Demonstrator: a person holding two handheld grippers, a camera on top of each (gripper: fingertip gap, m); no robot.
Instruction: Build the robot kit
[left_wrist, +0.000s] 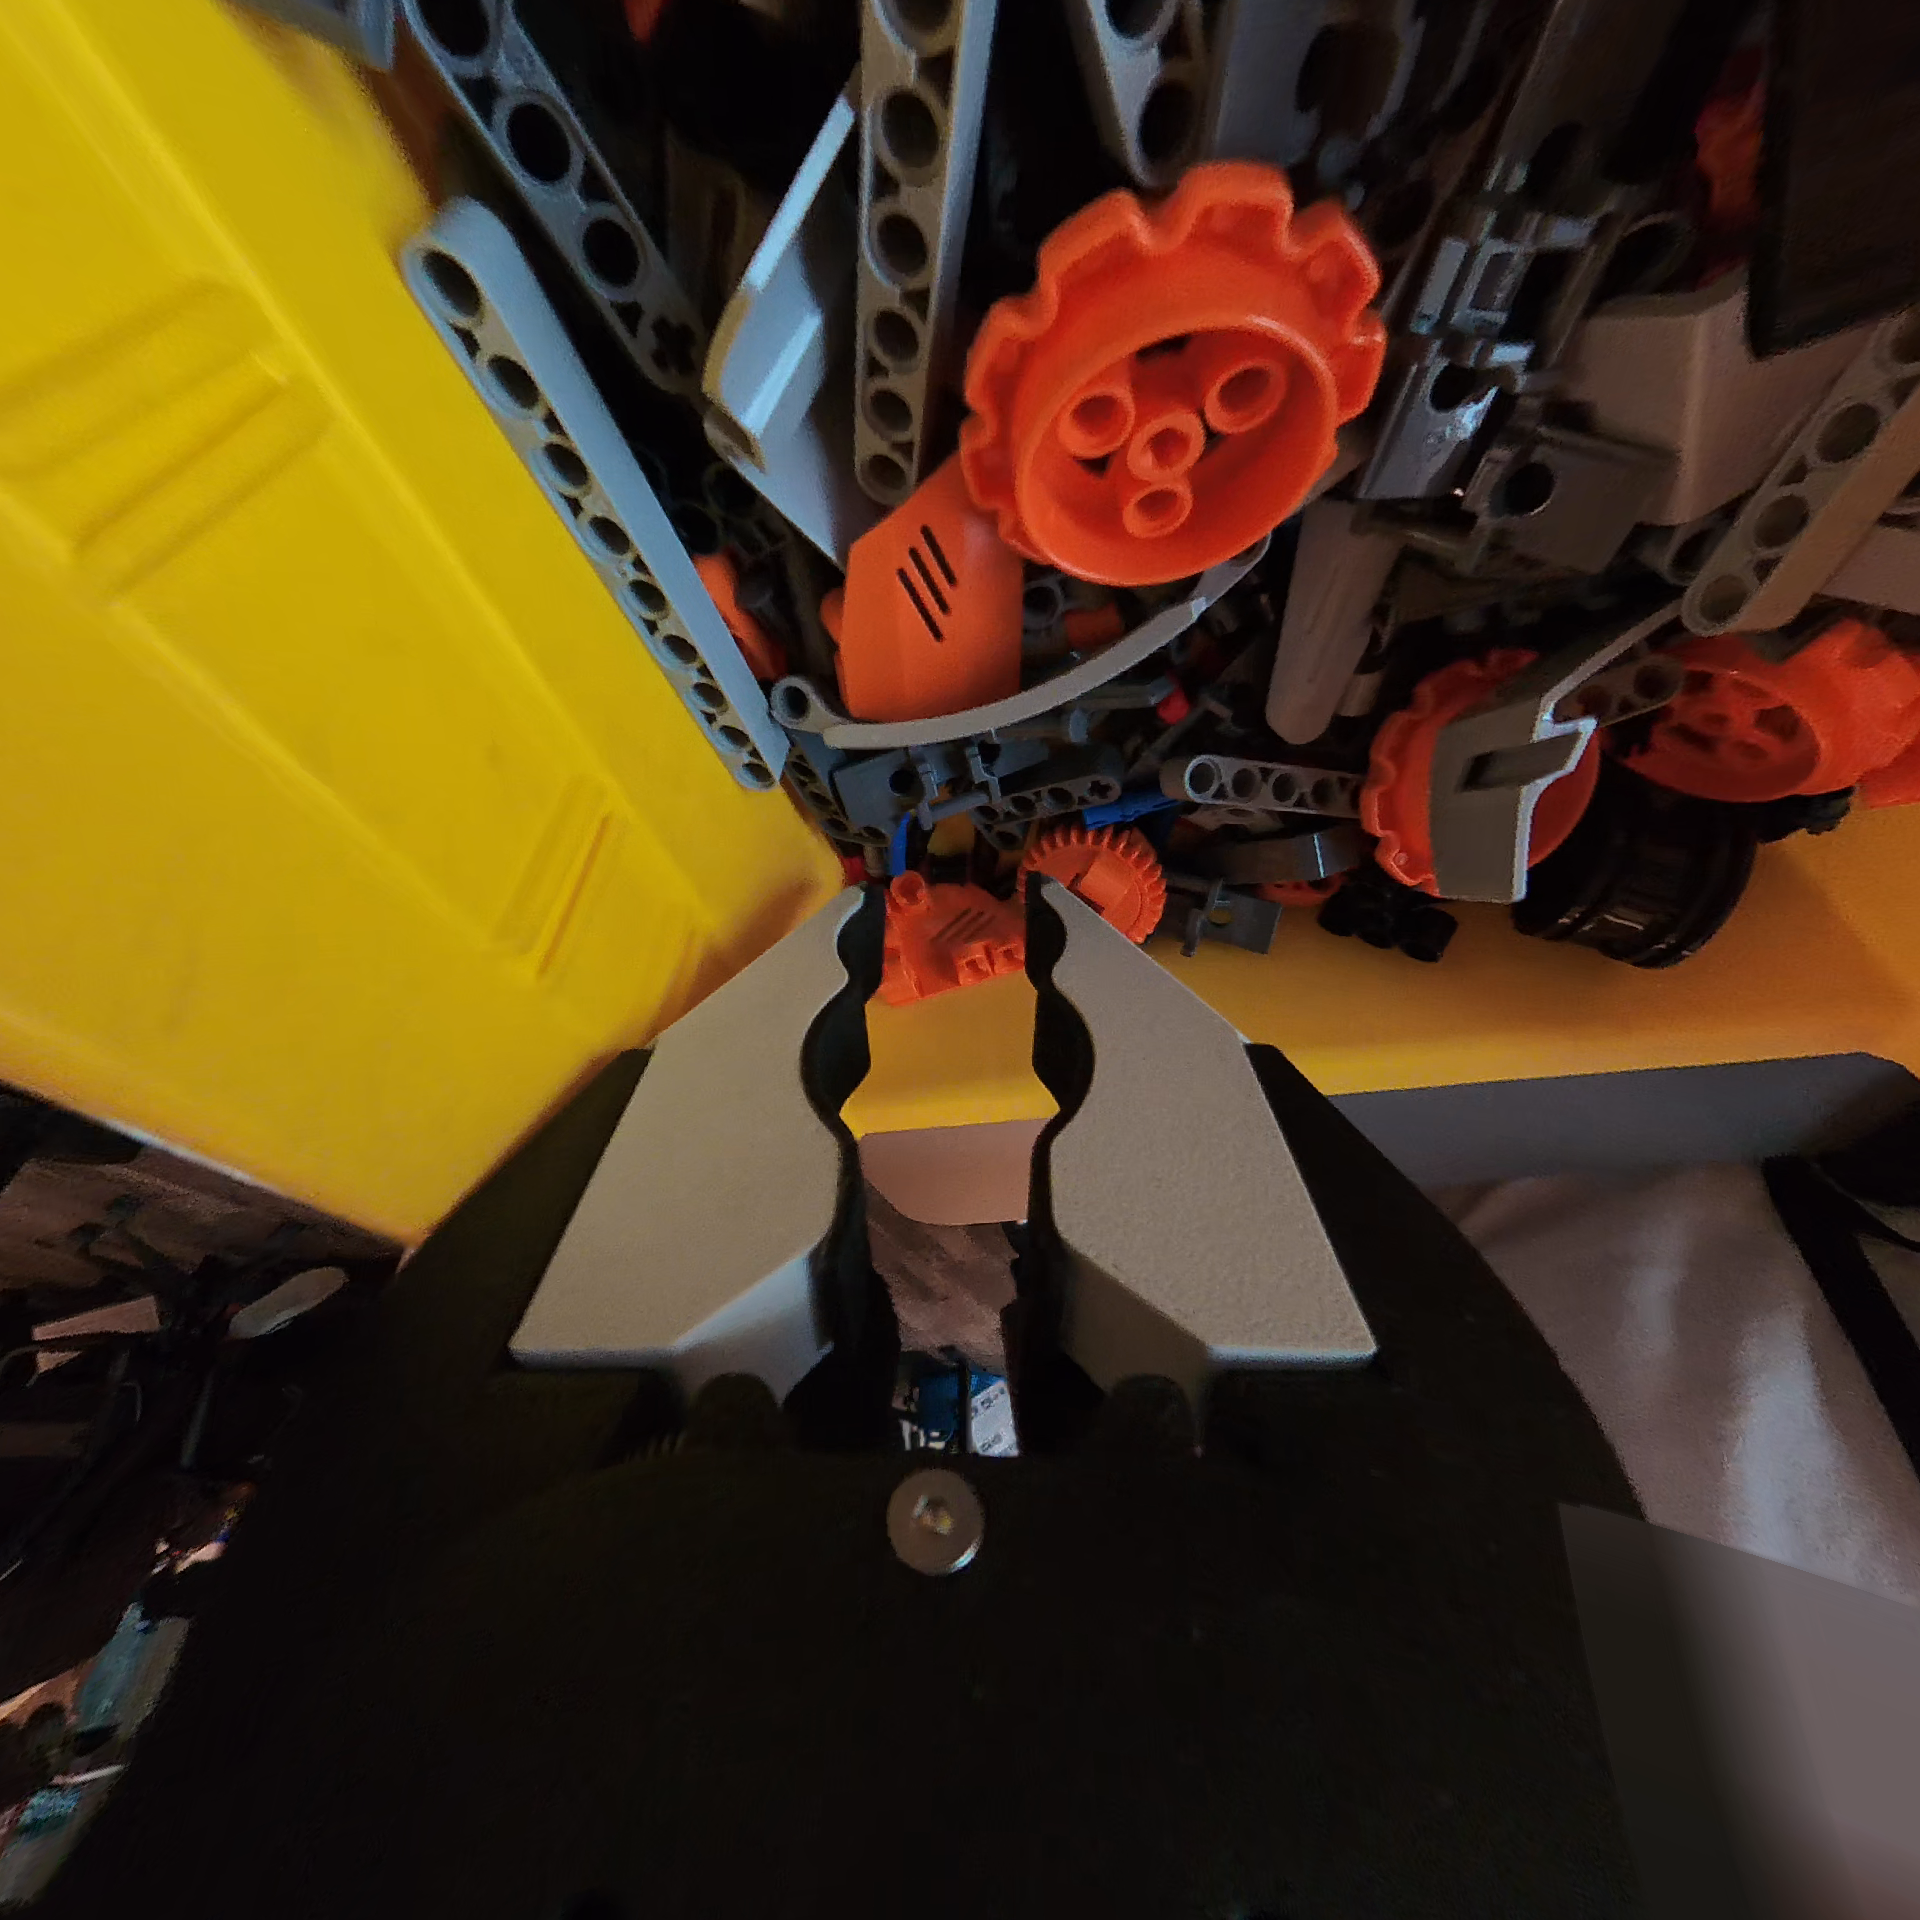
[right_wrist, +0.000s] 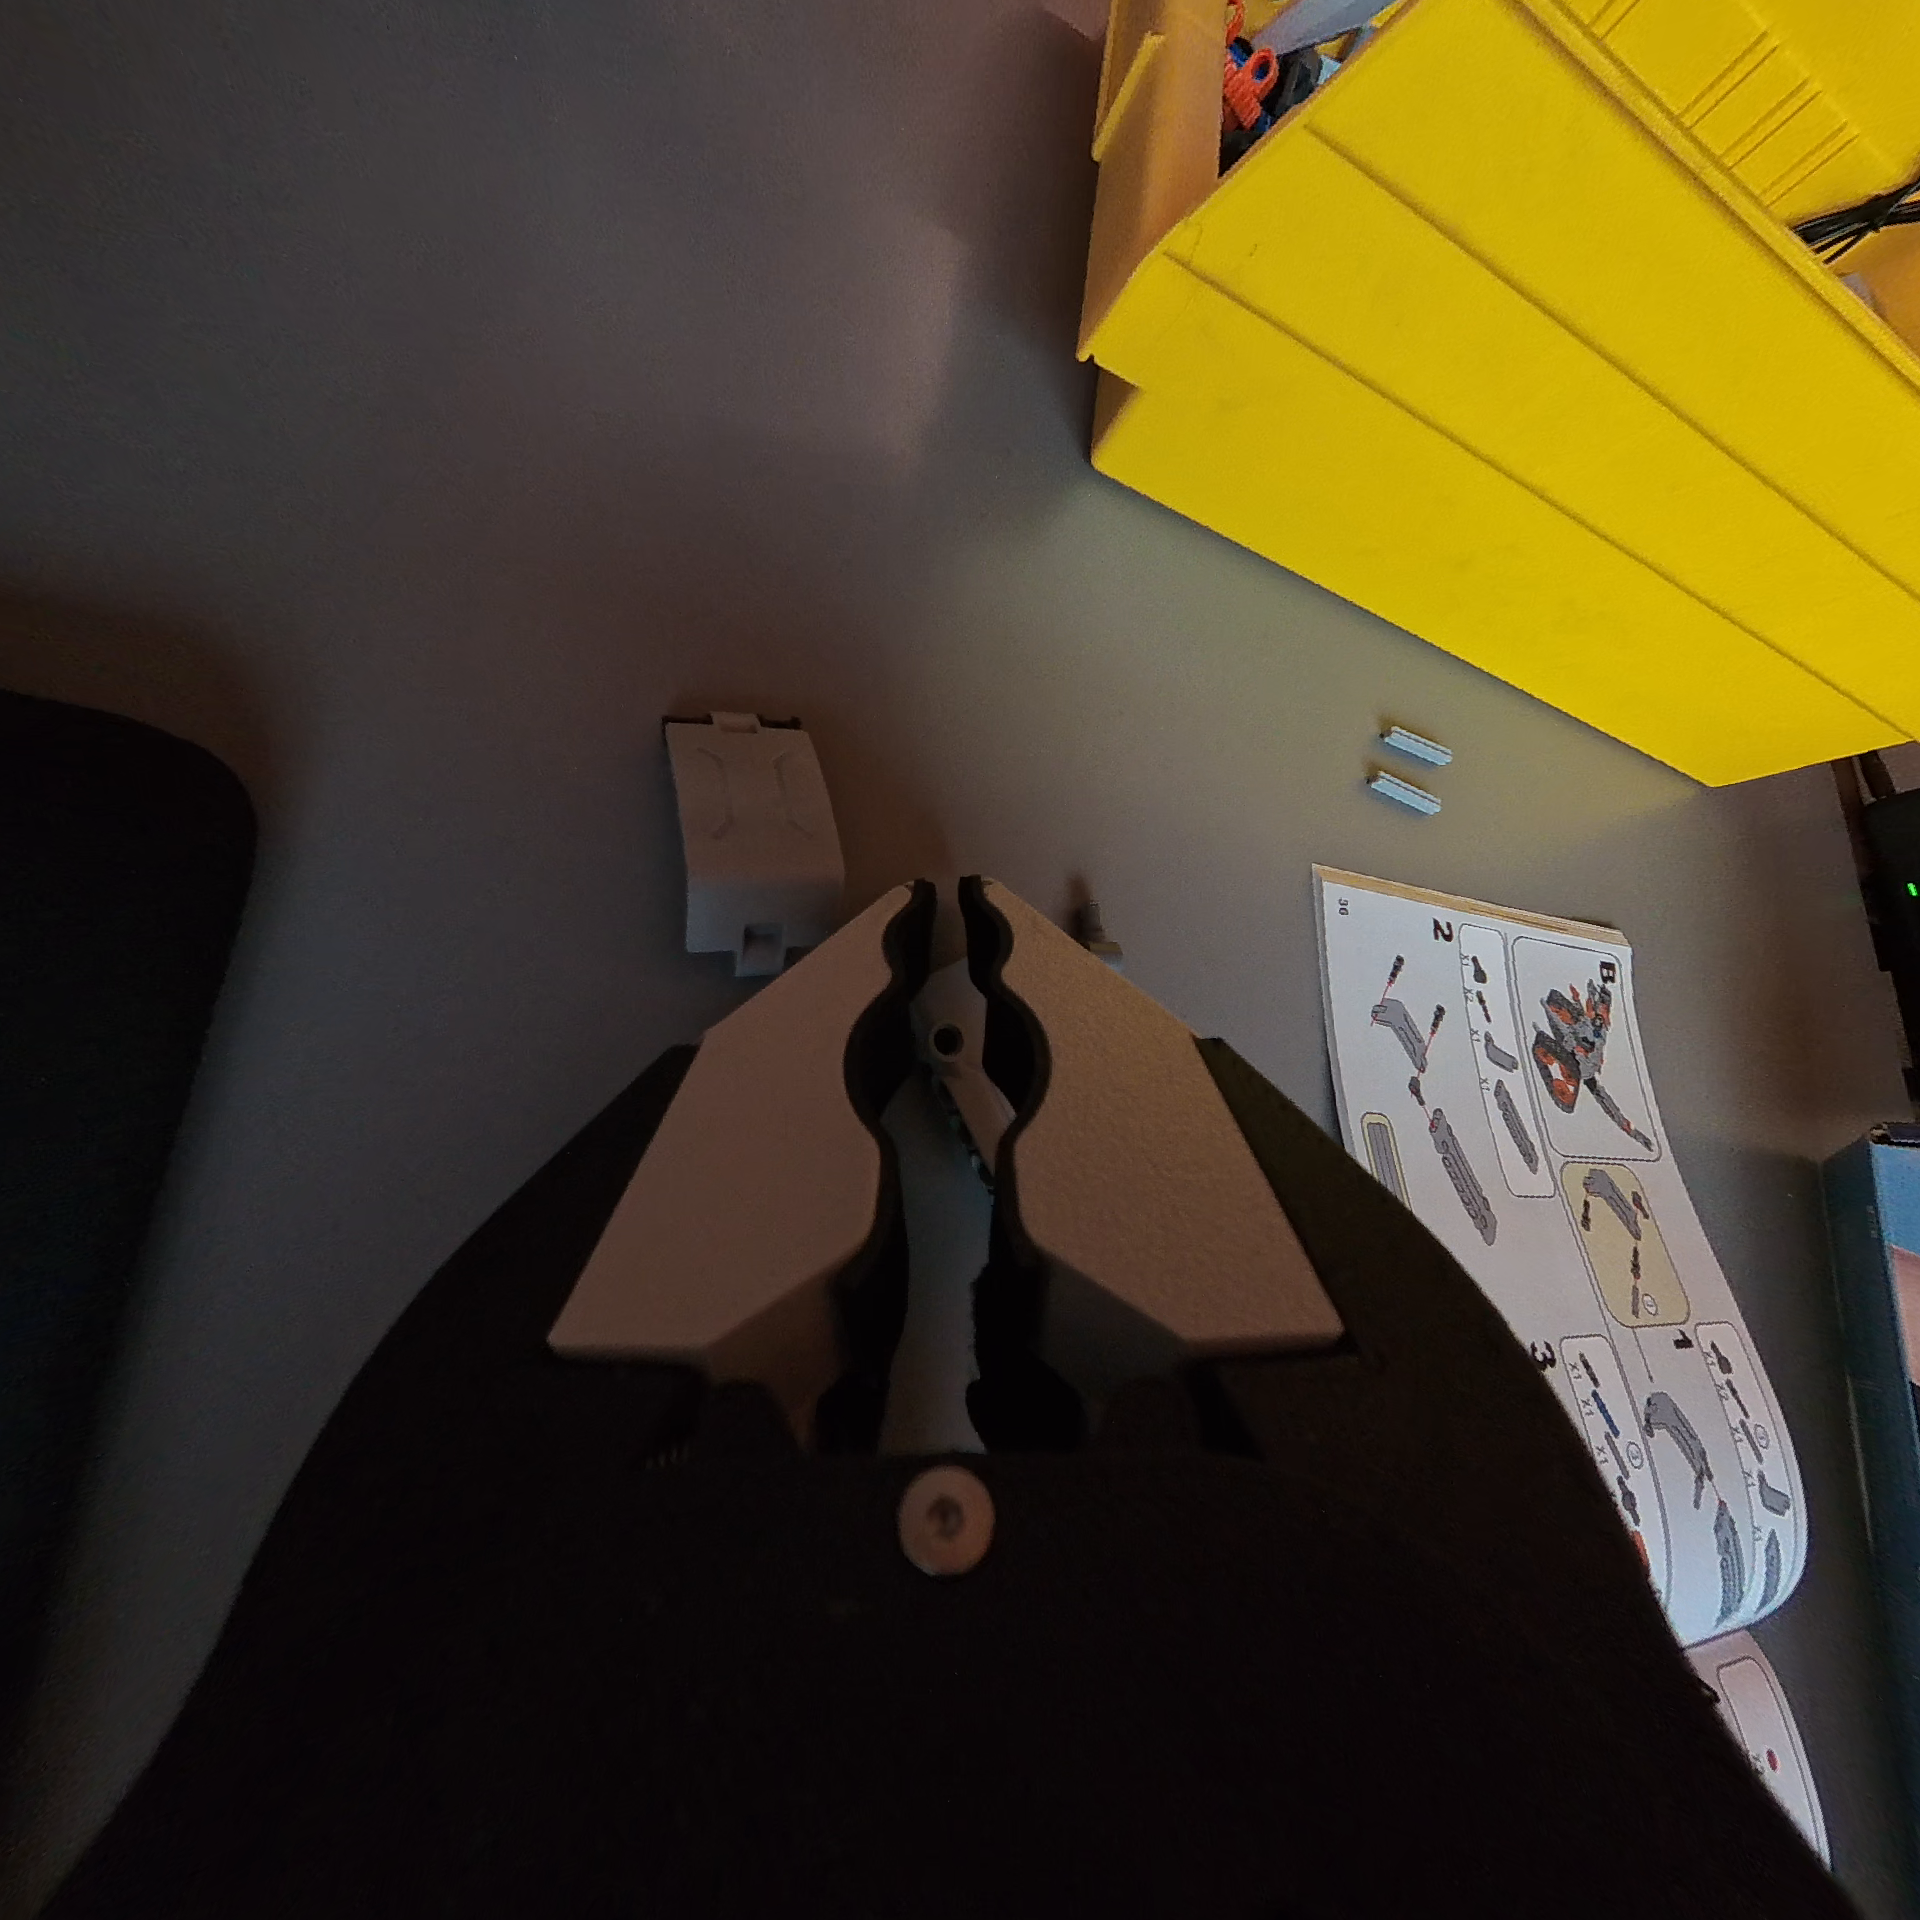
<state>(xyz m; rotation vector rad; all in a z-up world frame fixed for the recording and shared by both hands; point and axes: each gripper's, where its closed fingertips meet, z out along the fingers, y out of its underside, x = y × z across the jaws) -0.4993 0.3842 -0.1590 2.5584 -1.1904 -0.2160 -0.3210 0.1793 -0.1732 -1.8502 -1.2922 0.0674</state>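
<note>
My left gripper (left_wrist: 943, 914) is open at the mouth of a yellow bin (left_wrist: 312, 623) full of grey beams and orange toy parts. A small orange connector piece (left_wrist: 951, 951) lies between its fingertips, untouched as far as I can tell. A big orange sprocket wheel (left_wrist: 1169, 369) lies above in the heap. My right gripper (right_wrist: 938, 899) is shut on a light grey angled beam piece (right_wrist: 948, 1023) and hangs over the grey table (right_wrist: 468, 416). A light grey curved panel (right_wrist: 753, 831) lies on the table just beyond its left fingertip.
In the right wrist view, the yellow bin (right_wrist: 1507, 395) stands at the upper right, two small light grey pins (right_wrist: 1408, 769) lie in front of it, and an open building instruction booklet (right_wrist: 1538, 1195) lies at the right. A tiny grey part (right_wrist: 1091, 925) sits by the right finger. A dark rounded object (right_wrist: 104, 1039) is at the left.
</note>
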